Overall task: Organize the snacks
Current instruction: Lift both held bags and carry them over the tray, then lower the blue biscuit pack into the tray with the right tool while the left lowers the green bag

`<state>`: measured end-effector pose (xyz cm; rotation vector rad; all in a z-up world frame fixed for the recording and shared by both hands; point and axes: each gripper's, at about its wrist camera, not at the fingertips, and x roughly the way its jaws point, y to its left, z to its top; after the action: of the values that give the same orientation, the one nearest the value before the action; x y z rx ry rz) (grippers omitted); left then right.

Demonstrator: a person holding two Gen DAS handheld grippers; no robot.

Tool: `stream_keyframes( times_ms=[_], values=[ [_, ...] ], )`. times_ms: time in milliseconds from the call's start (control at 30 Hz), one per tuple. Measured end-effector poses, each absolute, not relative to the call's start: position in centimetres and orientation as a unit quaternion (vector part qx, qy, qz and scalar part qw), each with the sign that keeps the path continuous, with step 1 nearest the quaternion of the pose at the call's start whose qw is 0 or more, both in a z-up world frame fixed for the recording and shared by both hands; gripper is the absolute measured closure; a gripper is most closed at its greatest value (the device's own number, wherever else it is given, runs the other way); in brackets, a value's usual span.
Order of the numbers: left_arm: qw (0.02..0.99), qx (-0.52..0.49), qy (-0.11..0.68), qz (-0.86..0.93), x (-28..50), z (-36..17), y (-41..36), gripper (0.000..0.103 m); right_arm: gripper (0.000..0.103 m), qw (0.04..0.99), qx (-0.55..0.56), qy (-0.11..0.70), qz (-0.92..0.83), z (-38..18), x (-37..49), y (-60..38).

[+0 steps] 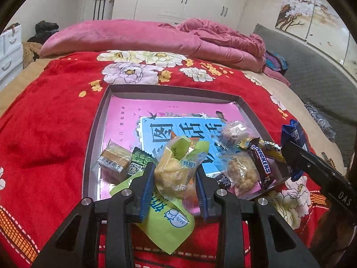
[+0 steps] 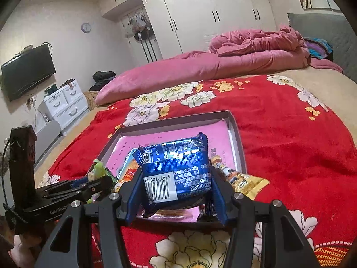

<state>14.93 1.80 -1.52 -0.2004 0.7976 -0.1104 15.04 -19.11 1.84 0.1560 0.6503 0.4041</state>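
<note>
Both grippers are black, angular frames with triangular cut-outs and silver round screws; the left gripper (image 1: 176,185) and right gripper (image 2: 176,192) carry ribbed blue pads. White lettering marks their sides.

Left claw (image 1: 175,185) and right claw (image 2: 176,192) both angle downward, each clamped on something.

The green-and-yellow packet (image 1: 176,174) covers the near middle of the box (image 1: 98,116), hiding what lies under it. The blue packet (image 2: 176,174) blocks most of the box floor from the right wrist, and its barcode runs off round its curve at 9 o'clock. The Snickers bar (image 1: 261,163) is half buried among clear-wrapped cakes. Print on the pink sheet (image 1: 125,120) is too small to read.
</note>
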Motion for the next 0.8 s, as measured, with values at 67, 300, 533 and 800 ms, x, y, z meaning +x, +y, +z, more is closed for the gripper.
stream_keyframes(
  times_ms=[67, 300, 533, 800],
  values=[
    [0.915, -0.095, 0.388, -0.054, 15.0, -1.6, 1.6, 0.067, 0.048, 0.924, 0.080, 0.321, 0.192, 1.6, 15.4, -19.3],
    [0.915, -0.090, 0.389, -0.052, 15.2, -1.7, 1.4, 0.067, 0.048, 0.923, 0.079, 0.334, 0.174, 0.7, 16.3, -19.3],
    [0.915, -0.091, 0.390, -0.049, 15.5, -1.9, 1.5, 0.067, 0.048, 0.922, 0.071, 0.341, 0.171, 0.2, 16.9, -18.8],
    [0.915, -0.093, 0.390, -0.048, 15.6, -2.0, 1.6, 0.067, 0.048, 0.919, 0.076, 0.337, 0.187, 0.3, 16.9, -17.8]
  ],
)
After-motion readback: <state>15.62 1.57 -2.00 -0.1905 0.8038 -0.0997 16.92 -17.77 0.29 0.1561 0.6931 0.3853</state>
